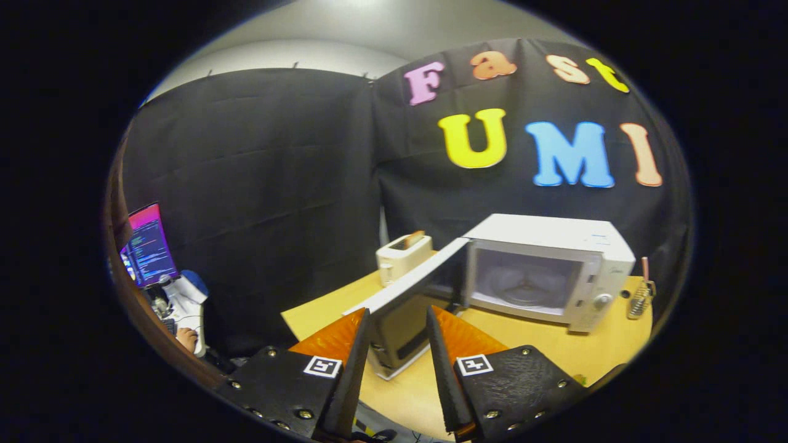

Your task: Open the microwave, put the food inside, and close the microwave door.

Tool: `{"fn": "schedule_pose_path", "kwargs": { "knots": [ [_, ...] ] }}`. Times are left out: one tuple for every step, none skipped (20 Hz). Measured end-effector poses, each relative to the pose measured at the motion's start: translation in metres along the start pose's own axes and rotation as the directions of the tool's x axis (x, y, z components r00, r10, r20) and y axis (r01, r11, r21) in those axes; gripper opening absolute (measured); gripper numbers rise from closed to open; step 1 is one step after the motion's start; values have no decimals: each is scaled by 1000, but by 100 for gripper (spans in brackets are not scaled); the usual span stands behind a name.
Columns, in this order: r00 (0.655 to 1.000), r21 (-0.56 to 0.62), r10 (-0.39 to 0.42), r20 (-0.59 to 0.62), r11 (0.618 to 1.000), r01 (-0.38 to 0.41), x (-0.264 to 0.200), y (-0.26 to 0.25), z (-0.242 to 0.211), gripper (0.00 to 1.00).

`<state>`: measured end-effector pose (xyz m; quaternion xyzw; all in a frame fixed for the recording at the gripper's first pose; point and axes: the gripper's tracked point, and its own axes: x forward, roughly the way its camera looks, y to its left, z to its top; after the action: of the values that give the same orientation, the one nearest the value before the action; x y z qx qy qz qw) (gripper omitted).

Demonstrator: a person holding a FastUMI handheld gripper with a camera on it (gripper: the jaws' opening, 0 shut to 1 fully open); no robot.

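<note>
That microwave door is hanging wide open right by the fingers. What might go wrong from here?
The open door sticks out toward the hand-held gripper, whose fingers are apart with the door's edge showing between them. A careless move forward might knock the door or shove the microwave along the table. The toaster sits just behind the door, so swinging it wider may bump it.

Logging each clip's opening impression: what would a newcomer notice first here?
The white boxy microwave on the tan wooden table, its door swung wide open toward the gripper, whose open fingers frame the door's edge. Behind the door stands a cream toaster with a slice of bread in its slot.
</note>
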<state>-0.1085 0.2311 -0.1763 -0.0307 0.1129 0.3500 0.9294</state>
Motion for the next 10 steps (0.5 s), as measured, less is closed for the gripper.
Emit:
{"fn": "schedule_pose_path", "kwargs": {
  "knots": [
    [995, 17, -99, -10, 995, 99, -6, -36, -5, 54],
    [983, 43, -181, -28, 982, 182, -17, -66, -14, 54],
    [966, 79, -250, -59, 964, 255, -29, -96, -24, 54],
    [953, 111, -293, -79, 947, 300, -43, -118, -33, 54],
    [941, 150, -323, -103, 930, 336, -52, -139, -42, 54],
    [930, 191, -342, -132, 912, 362, -60, -156, -54, 54],
    [923, 241, -349, -161, 893, 379, -67, -170, -65, 54],
    [917, 285, -349, -192, 874, 393, -70, -183, -78, 54],
    [912, 324, -344, -223, 856, 402, -70, -193, -91, 54],
    [908, 359, -330, -257, 840, 407, -70, -199, -107, 54]
  ]
}}
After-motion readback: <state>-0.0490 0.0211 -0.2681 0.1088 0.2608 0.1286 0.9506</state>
